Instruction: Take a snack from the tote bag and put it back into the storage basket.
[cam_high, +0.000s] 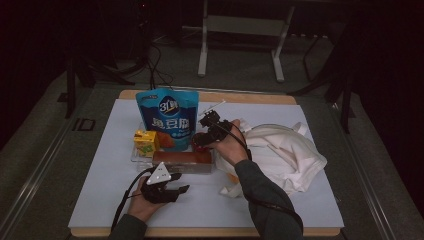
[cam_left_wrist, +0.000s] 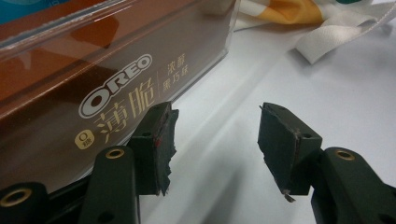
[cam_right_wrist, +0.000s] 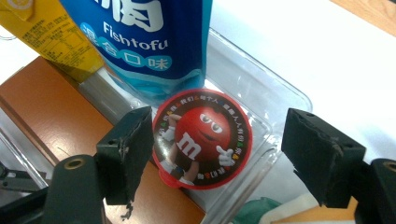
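Note:
A round red M&M's tub (cam_right_wrist: 203, 137) stands in a clear plastic tray (cam_right_wrist: 261, 93). My right gripper (cam_right_wrist: 219, 126) hangs over it, open, one jaw on each side of the lid; the right pad is well clear of the lid. In the high view the right gripper (cam_high: 202, 140) is at the tray's right end. A brown Oreo box (cam_left_wrist: 93, 84) lies along the tray's front. My left gripper (cam_left_wrist: 215, 126) is open beside the box with bare white mat between its jaws. The high view shows the left gripper (cam_high: 181, 182) low on the mat, in front of the Oreo box (cam_high: 181, 159).
A blue Fishtofu pouch (cam_high: 167, 117) stands upright at the tray's back, and a yellow juice carton (cam_high: 146, 142) stands left of it. A crumpled white tote bag (cam_high: 285, 152) covers the mat's right side. The wooden table edge (cam_high: 210, 231) runs along the front.

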